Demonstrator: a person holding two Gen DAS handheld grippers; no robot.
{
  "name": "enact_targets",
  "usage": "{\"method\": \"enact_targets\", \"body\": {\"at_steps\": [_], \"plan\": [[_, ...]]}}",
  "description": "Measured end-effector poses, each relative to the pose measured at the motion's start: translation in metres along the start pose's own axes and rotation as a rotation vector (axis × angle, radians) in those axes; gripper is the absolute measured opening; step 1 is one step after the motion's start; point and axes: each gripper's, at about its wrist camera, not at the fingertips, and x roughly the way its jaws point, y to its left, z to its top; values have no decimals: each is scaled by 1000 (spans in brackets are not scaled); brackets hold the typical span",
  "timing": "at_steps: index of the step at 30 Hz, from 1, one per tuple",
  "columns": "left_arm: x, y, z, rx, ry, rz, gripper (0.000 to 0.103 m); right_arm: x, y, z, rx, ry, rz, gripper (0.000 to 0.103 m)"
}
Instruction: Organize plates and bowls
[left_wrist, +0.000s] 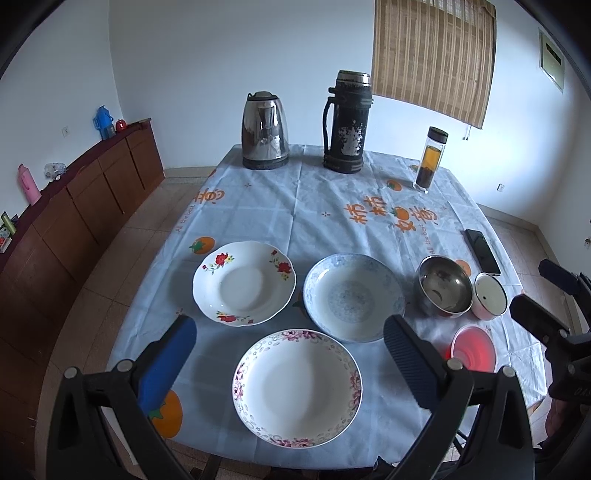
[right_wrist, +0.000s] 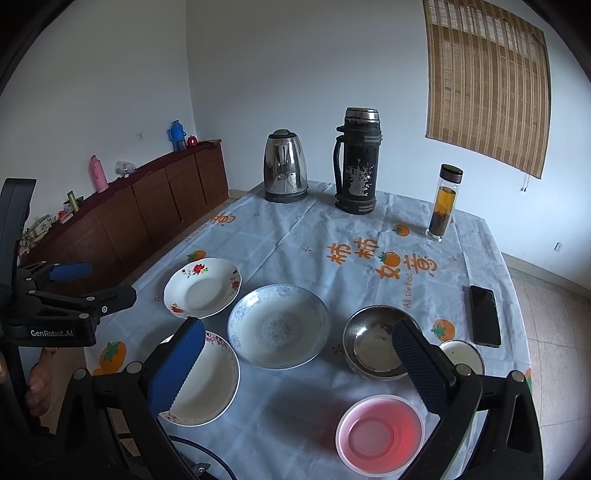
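Printed in orange on the tablecloth (right_wrist: 332, 229): "All the best", twice, beside large orange Chinese characters reading 柿柿如意, with one more such character near the far left edge. In white on the black body of the left gripper (right_wrist: 92, 286): "GenRobot.AI"

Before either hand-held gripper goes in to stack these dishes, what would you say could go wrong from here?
1. The purple-flowered plate lies near the table's front edge; a nudge from the open left hand-held gripper might push it off.
2. The steel bowl and small white cup sit almost touching, so the open right hand-held gripper could knock the cup.
3. The phone lies close by.
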Motion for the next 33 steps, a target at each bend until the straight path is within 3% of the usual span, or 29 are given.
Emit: {"method": "enact_targets", "body": {"at_steps": [33], "plan": [[8,2,-8,-5,8,2,103,4,9,-3,-14,16,5,102]]}}
